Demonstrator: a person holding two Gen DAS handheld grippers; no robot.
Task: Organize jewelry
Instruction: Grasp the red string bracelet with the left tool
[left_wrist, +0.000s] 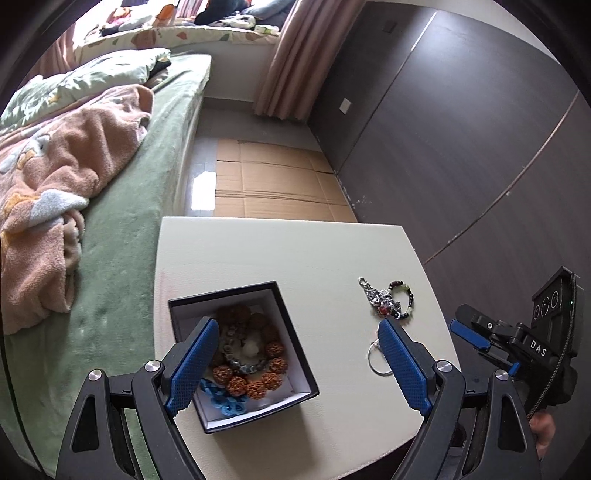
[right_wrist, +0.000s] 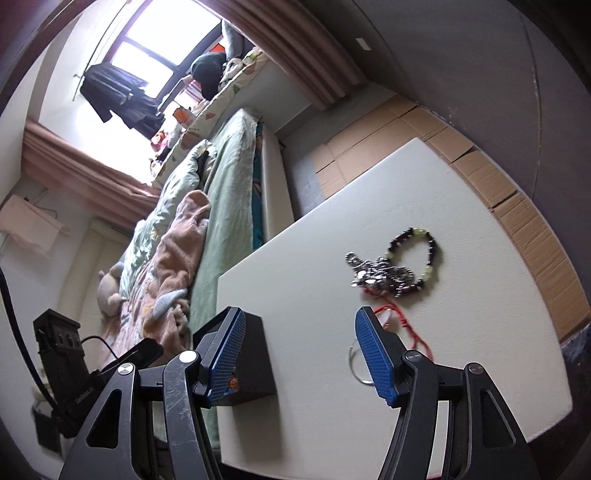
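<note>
Left gripper: jaws wide apart, nothing between the pads, hanging over the near part of the white table. Right gripper: jaws parted to a moderate gap, empty; one blue pad stands beside the red cord, whether touching it cannot be told.

Jewelry box: dark, square, lid off, white lining, sitting on the table's near left corner, turned at an angle to the table edge. Inside lie a ring of brown knobbly beads, a grey chain bracelet and a blue chain.

Loose on the table, right of the box: a silver ring, then the red cord. Beyond these, a silver chain with its long axis running left to right in the right wrist view, overlapping a dark beaded bracelet with pale green beads.

Writing: "DAS" on the right gripper's body.

Surroundings: bed against the table's left side with a pink blanket; flattened cardboard on the floor beyond; curtain farther back.
</note>
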